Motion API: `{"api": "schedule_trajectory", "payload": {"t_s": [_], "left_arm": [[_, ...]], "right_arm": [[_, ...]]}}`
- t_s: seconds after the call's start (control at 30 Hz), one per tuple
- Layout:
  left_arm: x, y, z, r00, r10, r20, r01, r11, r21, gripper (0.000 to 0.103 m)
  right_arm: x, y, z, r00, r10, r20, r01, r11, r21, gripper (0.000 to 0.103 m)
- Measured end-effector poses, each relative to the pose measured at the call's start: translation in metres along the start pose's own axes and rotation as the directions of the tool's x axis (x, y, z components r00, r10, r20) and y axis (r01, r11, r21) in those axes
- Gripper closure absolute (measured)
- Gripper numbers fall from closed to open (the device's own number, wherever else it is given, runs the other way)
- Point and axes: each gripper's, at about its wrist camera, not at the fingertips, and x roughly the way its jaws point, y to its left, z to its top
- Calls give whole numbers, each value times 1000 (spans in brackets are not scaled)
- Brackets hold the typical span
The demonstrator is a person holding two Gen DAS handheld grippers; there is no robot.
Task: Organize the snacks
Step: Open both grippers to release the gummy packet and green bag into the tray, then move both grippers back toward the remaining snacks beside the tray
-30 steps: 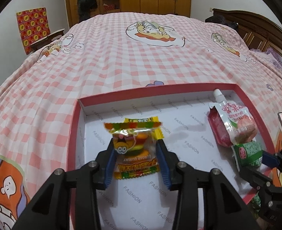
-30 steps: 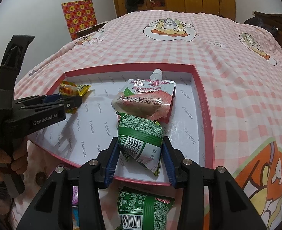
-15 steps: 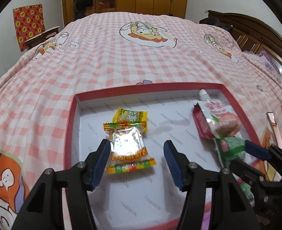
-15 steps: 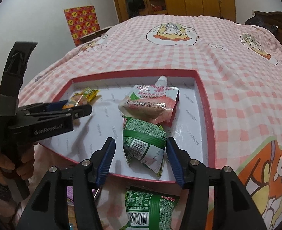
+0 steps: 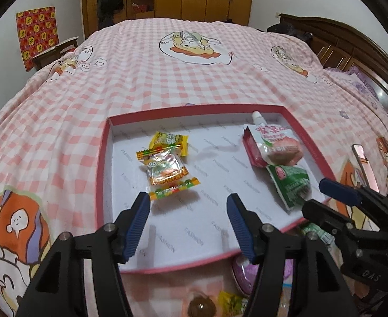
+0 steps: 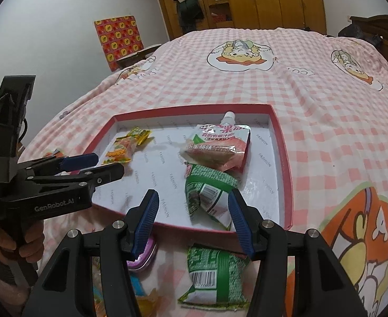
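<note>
A red-rimmed white box lies on the bed. In it are a clear burger gummy pack, a yellow candy, a pink jelly pouch and a green snack bag. My left gripper is open and empty, just short of the gummy pack. My right gripper is open and empty, its fingers either side of the green bag's near end.
In front of the box lie a second green bag, a purple tin, a brown round sweet and a yellow wrapper. A phone lies on the pink checked bedspread at right.
Both grippers opened and drew back. The left let go of the gummy pack and the right let go of the green bag; both now lie in the box.
</note>
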Motion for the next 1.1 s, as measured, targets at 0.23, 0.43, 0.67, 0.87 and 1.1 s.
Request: {"api": "schedule_trajectory", "payload": {"t_s": [0.23, 0.43, 0.67, 0.87, 1.1], "left_arm": [[-20, 5, -13, 999, -30, 11, 31, 999, -36, 40], [-34, 8, -32, 999, -39, 24, 40, 998, -56, 40], [-42, 6, -56, 1000, -5, 19, 6, 999, -41, 40], [-41, 7, -75, 1000, -12, -9, 11, 998, -56, 40], [-31, 11, -90, 998, -10, -60, 5, 996, -90, 40]], "right_arm": [[-13, 3, -7, 1000, 13, 13, -13, 1000, 9, 47], [-20, 5, -16, 1000, 17, 6, -17, 1000, 22, 47], [-26, 14, -27, 999, 51, 4, -51, 998, 38, 47], [-28, 22, -34, 998, 67, -11, -67, 997, 34, 47], [-28, 25, -38, 997, 74, -17, -73, 997, 40, 47]]}}
